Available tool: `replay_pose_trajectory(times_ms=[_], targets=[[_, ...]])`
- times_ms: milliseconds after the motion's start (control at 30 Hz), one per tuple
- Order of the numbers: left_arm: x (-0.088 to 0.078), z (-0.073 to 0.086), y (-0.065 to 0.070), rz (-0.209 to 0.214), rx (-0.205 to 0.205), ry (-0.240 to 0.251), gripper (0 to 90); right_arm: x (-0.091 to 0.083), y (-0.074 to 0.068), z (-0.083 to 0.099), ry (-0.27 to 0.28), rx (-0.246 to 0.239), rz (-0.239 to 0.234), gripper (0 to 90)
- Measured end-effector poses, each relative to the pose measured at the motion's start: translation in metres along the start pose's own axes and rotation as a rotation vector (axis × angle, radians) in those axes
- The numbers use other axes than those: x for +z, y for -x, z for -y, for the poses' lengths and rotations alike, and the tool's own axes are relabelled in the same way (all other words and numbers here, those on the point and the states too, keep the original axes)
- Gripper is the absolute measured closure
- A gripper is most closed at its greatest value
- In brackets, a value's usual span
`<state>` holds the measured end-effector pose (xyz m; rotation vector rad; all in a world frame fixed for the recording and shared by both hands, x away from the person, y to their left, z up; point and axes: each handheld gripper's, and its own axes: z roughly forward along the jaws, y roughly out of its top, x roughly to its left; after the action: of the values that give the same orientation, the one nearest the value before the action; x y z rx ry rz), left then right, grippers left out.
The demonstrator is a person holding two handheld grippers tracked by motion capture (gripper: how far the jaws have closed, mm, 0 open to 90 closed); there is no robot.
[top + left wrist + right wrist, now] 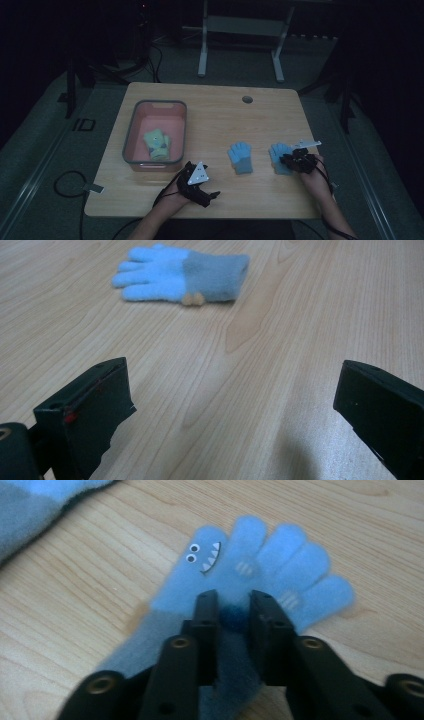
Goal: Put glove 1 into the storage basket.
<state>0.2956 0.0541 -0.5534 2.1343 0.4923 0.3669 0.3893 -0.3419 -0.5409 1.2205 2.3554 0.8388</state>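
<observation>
Right hand-held gripper [234, 602] down on the right-hand blue glove [255, 565] at the right side of the table [215, 107], jaws drawn close together and pinching a fold of the fleece at the palm, just below the fingers. Glove lying flat, fingers spread, a small face with googly eyes and jagged teeth on the thumb side, grey cuff toward the gripper body. In the high view, same gripper [289, 159] over the lower half of that glove [278, 151], held by a hand coming in from the bottom right.

Second blue glove [240, 157] flat on the table just to the left, near but apart from the first, fingers pointing away from the person. Seen from the left gripper view as well, [180, 274] lying well ahead of the jaws.

Left hand-held gripper [204, 189] near the front edge, jaws spread wide with bare wood between them, touching nothing.

Pink tub [131, 131] with a grey rim on the left side of the table, a yellowish-green glove [157, 144] lying inside it.
</observation>
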Motion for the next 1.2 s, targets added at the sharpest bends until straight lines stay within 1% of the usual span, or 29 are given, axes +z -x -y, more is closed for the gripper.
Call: replay_pose_trajectory(times_ms=[33, 67, 100, 133, 167, 233, 267, 300, 333, 367, 400, 433, 467, 500, 567, 600, 633, 700, 733, 767, 800, 867, 933, 1000, 1067, 1133, 1200], targets=[[0.000, 0.000, 0.000, 0.003, -0.002, 0.003, 1.8, 0.000, -0.003, 0.000, 0.000, -0.003, 0.008, 81.5], [0.000, 0.000, 0.000, 0.006, -0.005, 0.004, 1.8, 0.000, -0.003, 0.000, 0.000, -0.003, 0.008, 81.5], [0.000, 0.000, 0.000, 0.005, -0.006, 0.003, 1.8, 0.001, -0.005, -0.001, 0.000, 0.003, 0.016, 82.6], [0.000, 0.000, 0.000, 0.004, -0.006, 0.002, 1.8, 0.001, -0.007, -0.002, -0.003, 0.007, 0.036, 84.4], [0.000, 0.000, 0.000, 0.004, -0.006, 0.002, 1.8, 0.001, -0.007, -0.002, -0.003, 0.007, 0.036, 84.4], [0.000, 0.000, 0.000, 0.004, -0.005, -0.001, 1.7, 0.001, -0.008, -0.003, -0.006, 0.034, 0.041, 85.5], [0.000, 0.000, 0.000, 0.006, -0.004, -0.001, 1.8, -0.001, -0.008, -0.005, -0.008, 0.040, 0.046, 86.1], [0.000, 0.000, 0.000, 0.006, -0.005, 0.001, 1.8, -0.006, -0.009, -0.009, 0.012, 0.045, 0.050, 86.6], [0.000, 0.000, 0.000, 0.006, -0.005, -0.001, 1.8, -0.006, -0.009, -0.009, 0.012, 0.045, 0.050, 86.6], [0.000, 0.000, -0.001, 0.005, -0.005, -0.002, 1.8, -0.009, -0.009, -0.011, 0.025, 0.053, 0.043, 86.6], [0.000, 0.000, -0.001, 0.006, -0.006, -0.001, 1.8, -0.012, -0.010, -0.015, 0.033, 0.052, 0.046, 86.6], [0.000, 0.000, -0.001, 0.005, -0.005, -0.001, 1.8, -0.016, -0.012, -0.019, 0.045, 0.047, 0.051, 86.6], [0.000, 0.000, -0.001, 0.005, -0.004, 0.000, 1.8, -0.024, -0.014, -0.027, 0.067, 0.054, 0.040, 86.6], [0.000, 0.000, -0.001, 0.006, -0.003, 0.000, 1.8, -0.024, -0.014, -0.027, 0.067, 0.054, 0.040, 86.6], [0.000, 0.000, -0.001, 0.006, -0.004, 0.000, 1.7, -0.032, -0.018, -0.037, 0.095, 0.042, 0.038, 86.7], [0.000, 0.000, -0.001, 0.005, -0.004, 0.001, 1.8, -0.037, -0.021, -0.045, 0.116, 0.035, 0.017, 86.7], [0.000, 0.000, -0.001, 0.006, -0.004, 0.001, 1.8, -0.037, -0.021, -0.045, 0.116, 0.035, 0.017, 86.7], [0.000, 0.000, -0.001, 0.005, -0.002, 0.001, 1.8, -0.043, -0.028, -0.055, 0.139, 0.009, 0.006, 86.7], [0.000, 0.000, -0.001, 0.005, -0.002, 0.001, 1.8, -0.043, -0.028, -0.055, 0.139, 0.009, 0.006, 86.7], [0.000, 0.000, -0.001, 0.006, -0.001, 0.000, 1.8, -0.044, -0.031, -0.058, 0.150, -0.004, 0.000, 86.7], [0.000, 0.000, -0.001, 0.006, -0.001, 0.001, 1.8, -0.048, -0.040, -0.067, 0.176, -0.031, -0.027, 86.7], [0.000, 0.000, -0.001, 0.006, -0.001, 0.002, 1.8, -0.049, -0.048, -0.074, 0.188, -0.049, -0.042, 86.7], [-0.001, 0.000, -0.001, 0.008, 0.001, 0.003, 1.7, -0.049, -0.055, -0.081, 0.191, -0.060, -0.073, 86.7], [0.000, 0.000, -0.001, 0.006, 0.002, 0.003, 1.7, -0.048, -0.063, -0.086, 0.194, -0.080, -0.087, 86.7], [0.000, 0.000, -0.001, 0.006, 0.001, 0.004, 1.8, -0.046, -0.070, -0.090, 0.201, -0.082, -0.125, 86.7], [0.000, 0.000, -0.001, 0.007, 0.000, 0.003, 1.7, -0.044, -0.078, -0.093, 0.197, -0.104, -0.137, 86.6], [0.000, 0.000, -0.001, 0.009, 0.000, 0.004, 1.7, -0.040, -0.085, -0.095, 0.197, -0.108, -0.166, 86.6]])
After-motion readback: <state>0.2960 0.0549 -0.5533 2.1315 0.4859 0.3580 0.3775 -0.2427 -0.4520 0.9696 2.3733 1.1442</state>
